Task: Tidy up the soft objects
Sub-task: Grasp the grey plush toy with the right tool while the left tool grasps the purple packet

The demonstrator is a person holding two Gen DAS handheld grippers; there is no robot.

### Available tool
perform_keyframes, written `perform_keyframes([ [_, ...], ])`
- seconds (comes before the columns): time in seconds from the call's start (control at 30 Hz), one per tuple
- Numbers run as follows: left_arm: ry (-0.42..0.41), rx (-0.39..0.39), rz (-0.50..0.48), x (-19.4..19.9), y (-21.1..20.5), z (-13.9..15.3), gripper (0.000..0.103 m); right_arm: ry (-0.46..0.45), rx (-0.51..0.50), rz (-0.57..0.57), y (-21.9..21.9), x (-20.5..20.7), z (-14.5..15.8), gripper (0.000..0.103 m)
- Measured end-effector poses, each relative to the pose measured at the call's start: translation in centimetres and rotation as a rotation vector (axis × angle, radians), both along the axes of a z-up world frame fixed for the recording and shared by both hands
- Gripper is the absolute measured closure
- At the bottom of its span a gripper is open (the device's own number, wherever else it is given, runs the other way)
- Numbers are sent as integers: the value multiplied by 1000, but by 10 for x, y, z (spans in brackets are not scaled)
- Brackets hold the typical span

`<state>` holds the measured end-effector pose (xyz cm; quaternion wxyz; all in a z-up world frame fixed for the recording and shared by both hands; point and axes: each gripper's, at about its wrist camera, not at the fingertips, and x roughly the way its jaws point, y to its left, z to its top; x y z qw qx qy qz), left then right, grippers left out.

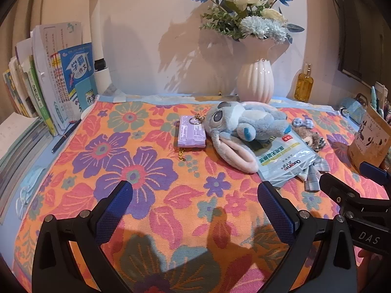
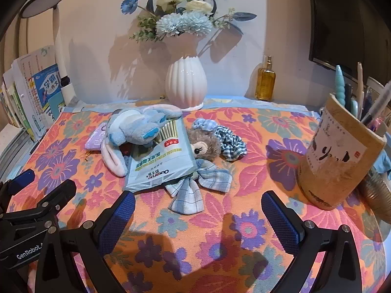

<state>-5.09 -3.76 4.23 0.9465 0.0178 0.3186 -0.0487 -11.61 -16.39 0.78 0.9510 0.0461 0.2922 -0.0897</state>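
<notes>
A blue plush toy with long pink ears (image 1: 244, 124) (image 2: 139, 129) lies on the floral cloth, partly on a pale cotton-swab packet (image 1: 283, 161) (image 2: 161, 161). A small brown plush with a blue bow and checked dress (image 2: 205, 146) (image 1: 308, 139) lies to its right, partly under the packet. A blue checked scrunchie (image 2: 231, 144) lies beside it. A purple tissue pack with a keyring (image 1: 191, 131) (image 2: 96, 136) lies to the left. My left gripper (image 1: 195, 205) is open and empty, in front of the toys. My right gripper (image 2: 198, 217) is open and empty, near the checked dress.
A white vase of flowers (image 1: 255, 83) (image 2: 185, 85) and an amber bottle (image 2: 265, 80) stand at the back. Books (image 1: 48, 80) and a lamp post line the left. A brown pen holder (image 2: 337, 158) stands at the right. A pen (image 1: 66, 136) lies by the books.
</notes>
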Motion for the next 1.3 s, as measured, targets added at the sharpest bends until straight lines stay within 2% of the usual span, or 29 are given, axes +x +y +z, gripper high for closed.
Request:
perform_keyframes([
  [0.1,63,-49,-32,-2,10,5,1,-5,14,0,-4,-8,3,0],
  [0.23,98,-111,-40,-12,36,24,1,51,92,44,-15,-25,3,0],
  [0.3,133,-92,-28,-5,47,38,1,65,110,61,-19,-29,10,0],
  [0.4,141,-85,-22,15,56,53,1,82,122,115,-18,-21,32,0],
  [0.5,132,-49,-28,42,57,58,1,81,74,191,-4,1,53,0],
  [0.63,176,-37,-45,89,47,42,1,96,-44,273,21,52,55,0],
  [0.77,217,-21,-93,127,34,13,2,121,-41,318,21,102,42,6],
  [0.93,258,-41,-127,153,30,-11,5,150,-41,414,23,140,32,6],
  [1.03,272,-78,-130,159,33,-18,5,179,21,481,25,151,22,24],
  [1.1,279,-86,-134,159,33,-23,5,186,21,477,27,153,16,24],
  [1.13,281,-83,-136,159,32,-23,5,184,13,473,29,152,15,30],
  [1.17,276,-78,-136,159,31,-22,5,175,9,473,29,150,14,36],
  [1.2,266,-72,-133,158,30,-21,5,166,13,471,28,148,15,49],
  [1.3,266,-64,-143,160,27,-21,5,134,35,444,22,141,23,51],
])
